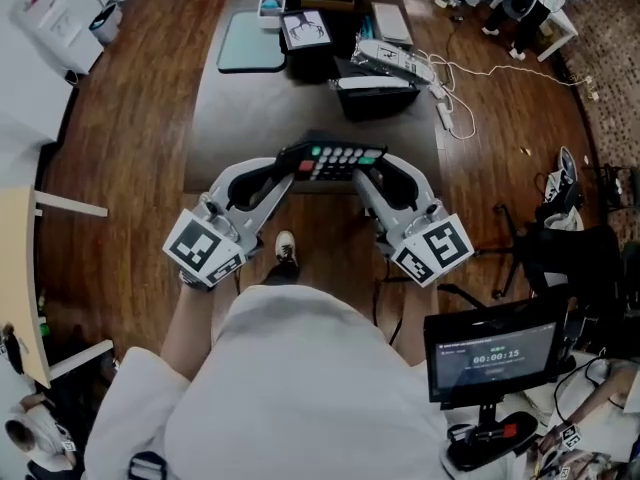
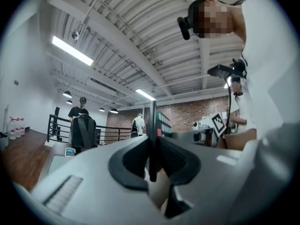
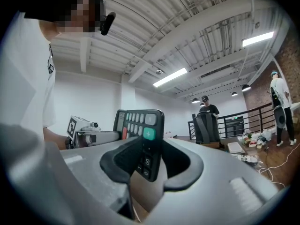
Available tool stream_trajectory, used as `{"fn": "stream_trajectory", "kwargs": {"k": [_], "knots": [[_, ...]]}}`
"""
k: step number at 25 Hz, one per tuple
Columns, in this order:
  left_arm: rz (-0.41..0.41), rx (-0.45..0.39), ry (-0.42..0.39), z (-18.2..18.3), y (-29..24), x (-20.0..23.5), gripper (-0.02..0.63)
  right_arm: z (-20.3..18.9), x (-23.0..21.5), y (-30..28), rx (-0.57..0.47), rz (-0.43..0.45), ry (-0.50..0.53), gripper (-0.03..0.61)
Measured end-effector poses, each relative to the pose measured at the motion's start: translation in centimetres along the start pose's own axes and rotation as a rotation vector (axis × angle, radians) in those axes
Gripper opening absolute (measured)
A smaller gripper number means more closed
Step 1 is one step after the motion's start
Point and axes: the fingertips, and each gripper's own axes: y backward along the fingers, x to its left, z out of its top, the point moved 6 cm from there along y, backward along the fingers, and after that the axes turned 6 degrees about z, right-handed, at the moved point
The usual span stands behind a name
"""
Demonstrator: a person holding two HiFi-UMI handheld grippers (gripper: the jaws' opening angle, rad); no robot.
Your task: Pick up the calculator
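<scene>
Head view: calculator [image 1: 335, 158] sat over the near edge of the table [image 1: 300, 108], keys facing up, pinched at both short ends. The left tool [image 1: 290, 163] was on the end left of the table's middle and the right tool [image 1: 365, 168] on the other end. I could not tell from here whether it was clear of the table.

Left gripper view: left tool [image 2: 153, 161] was clamped on the calculator [image 2: 153, 139], which showed edge-on as a thin dark slab, and the dark pads [image 2: 133, 165] were closed onto its faces (grip looked centred). The table showed low at the left, well below the calculator.

Right gripper view: right tool [image 3: 145, 165] was pinching the calculator [image 3: 140, 130] at its lower key rows, with the green key just above the jaws. This grip sat nearer the corner, so it looked like the weaker of the two.

To do this step well, I judged: keep both pinches firm and raise both tools together so the slab stays untwisted. Keep them level and lift straight up off the table, with no squeezing toward each other (a thin body could bow or pop out).
</scene>
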Motion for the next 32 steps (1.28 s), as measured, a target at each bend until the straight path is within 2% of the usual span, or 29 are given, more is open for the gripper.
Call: {"fn": "stream_trajectory", "kwargs": {"k": [7, 11, 15, 24, 32], "knots": [[0.047, -0.009, -0.005, -0.6, 4.3, -9.3, 0.058, -0.7, 5.4, 7.8, -0.012, 0.037, 0.021, 0.129], [0.084, 0.001, 0.028, -1.0, 7.1, -13.5, 0.059, -1.3, 8.7, 11.0, -0.013, 0.063, 0.001, 0.127], [0.091, 0.021, 0.003, -0.5, 9.2, -16.5, 0.060, -1.4, 11.2, 13.4, -0.019, 0.067, -0.010, 0.127], [0.112, 0.006, -0.036, 1.1, 12.2, -19.1, 0.060, -0.4, 14.5, 14.9, -0.042, 0.097, 0.007, 0.127], [0.076, -0.030, -0.013, 2.3, 13.8, -19.7, 0.060, 1.3, 17.0, 15.8, -0.057, 0.083, 0.052, 0.123]]}}
